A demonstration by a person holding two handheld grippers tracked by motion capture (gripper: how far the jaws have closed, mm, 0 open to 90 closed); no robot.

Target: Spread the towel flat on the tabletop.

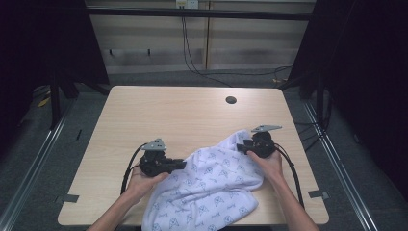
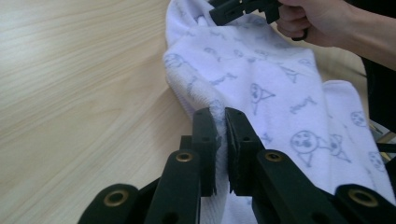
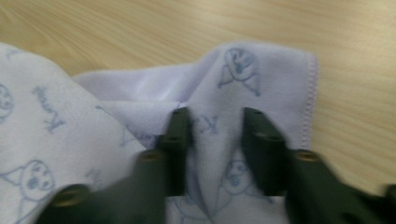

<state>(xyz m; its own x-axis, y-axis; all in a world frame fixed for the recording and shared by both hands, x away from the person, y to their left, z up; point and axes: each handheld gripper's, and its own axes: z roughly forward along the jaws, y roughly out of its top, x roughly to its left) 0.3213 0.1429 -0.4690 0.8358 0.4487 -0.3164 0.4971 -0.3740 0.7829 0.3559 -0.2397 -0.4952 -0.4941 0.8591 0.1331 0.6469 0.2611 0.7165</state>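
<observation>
Both black two-jaw grippers work on one white terry towel printed with pale blue cartoon faces, which lies crumpled across the near edge of the single light wooden table and hangs a little over it. Nearest, the left gripper has its jaws pressed together on a fold at the towel's left edge, while the right gripper straddles a raised ridge near the hemmed far right corner, jaws apart with cloth between them. Farther off, one round dark hole marks the tabletop.
</observation>
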